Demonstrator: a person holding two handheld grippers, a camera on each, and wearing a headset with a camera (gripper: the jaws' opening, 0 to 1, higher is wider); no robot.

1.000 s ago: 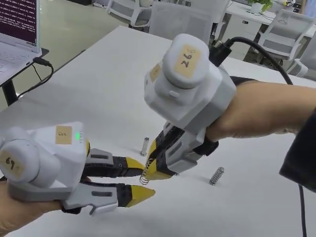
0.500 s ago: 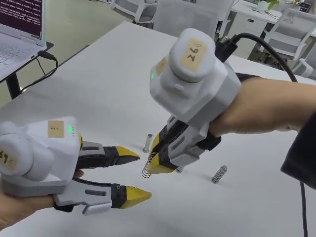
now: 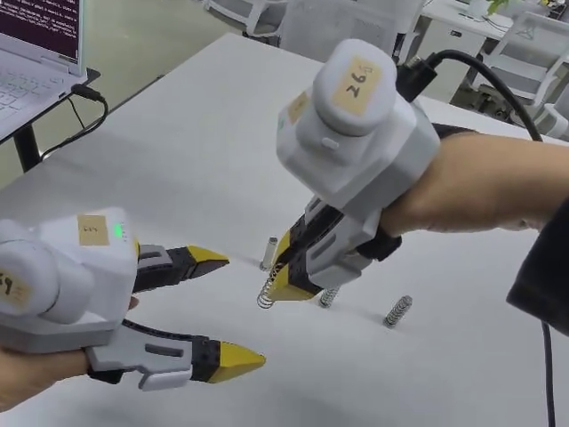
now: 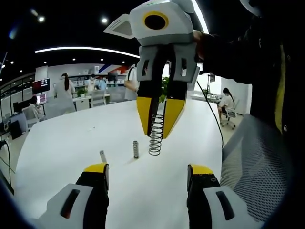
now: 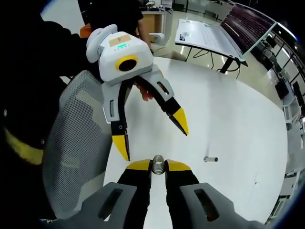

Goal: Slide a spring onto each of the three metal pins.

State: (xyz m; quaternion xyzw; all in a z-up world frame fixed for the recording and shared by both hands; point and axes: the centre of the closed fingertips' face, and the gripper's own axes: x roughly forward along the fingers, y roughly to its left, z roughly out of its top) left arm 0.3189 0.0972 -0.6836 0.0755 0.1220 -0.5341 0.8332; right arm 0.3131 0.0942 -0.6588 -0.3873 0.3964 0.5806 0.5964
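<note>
My right gripper (image 3: 286,285) is shut on a steel spring (image 3: 266,293) that hangs from its yellow tips just above the white table. The same spring (image 4: 155,135) shows in the left gripper view and sits end-on between the jaws (image 5: 158,164) in the right gripper view. A bare metal pin (image 3: 269,253) stands just behind it. Another spring (image 3: 329,296) stands partly behind the right gripper, and a third (image 3: 397,310) is further right. My left gripper (image 3: 229,309) is open and holds nothing, its tips facing the held spring from the left.
A white table (image 3: 178,151) carries the work. A laptop (image 3: 36,44) with a cable sits on a stand at the far left. Office chairs (image 3: 320,31) line the table's far edge. A black cable (image 3: 480,76) runs from the right gripper.
The left gripper's jaws have spread wider and it has drawn back slightly to the left. The right gripper still holds the spring near the bare pin.
</note>
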